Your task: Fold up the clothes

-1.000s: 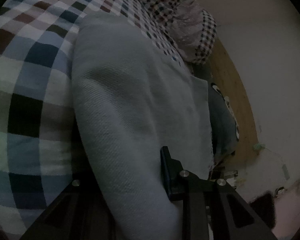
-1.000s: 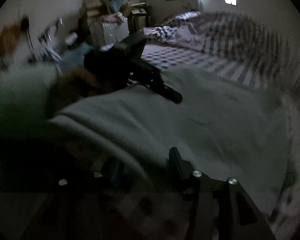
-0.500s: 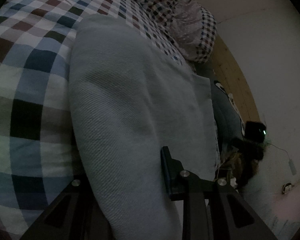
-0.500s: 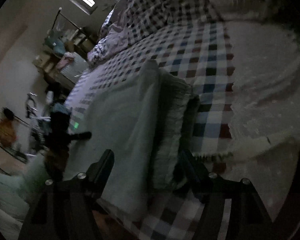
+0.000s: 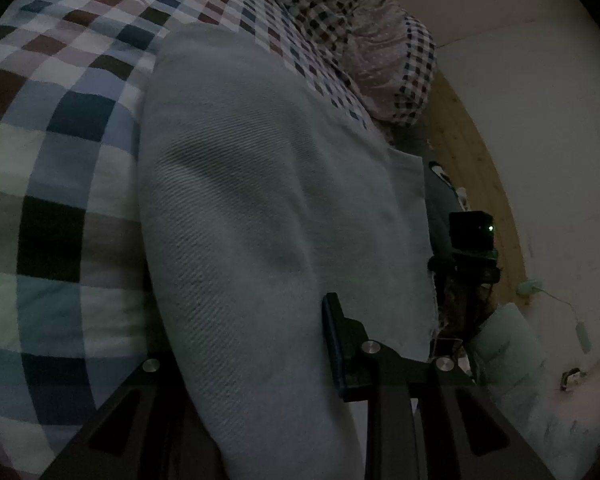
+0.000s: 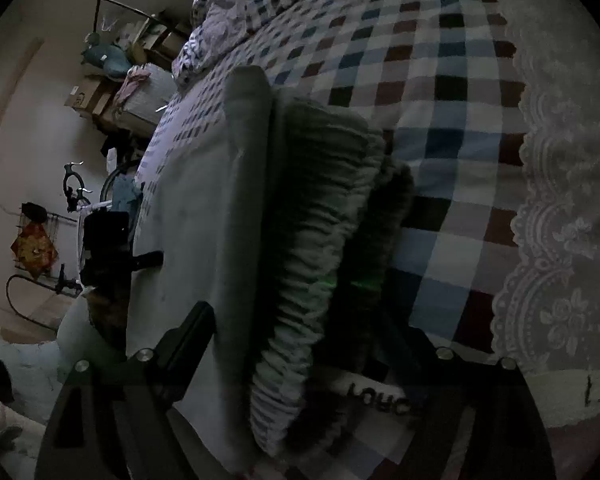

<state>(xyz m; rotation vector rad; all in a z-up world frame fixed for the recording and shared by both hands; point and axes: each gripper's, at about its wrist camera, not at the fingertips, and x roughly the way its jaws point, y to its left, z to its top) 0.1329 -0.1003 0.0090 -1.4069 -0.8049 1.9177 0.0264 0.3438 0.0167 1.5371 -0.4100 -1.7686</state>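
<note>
Clearly, through the left wrist camera, your left gripper (image 5: 256,344) pinched the near fold of the pale garment (image 5: 268,184), which lay flat along the checked bedspread (image 5: 56,128). From the right wrist camera, your right gripper (image 6: 300,344) was spreading its jaws around the garment's ribbed hem (image 6: 324,216), not yet pressing it. You likely needed a deep, square bite through every hem layer, matching the left's height before lifting.

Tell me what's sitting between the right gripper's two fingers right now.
In the right wrist view, the ribbed hem of the pale grey-green knit garment lies between the opening right gripper, on the checkered bedsheet.
</note>
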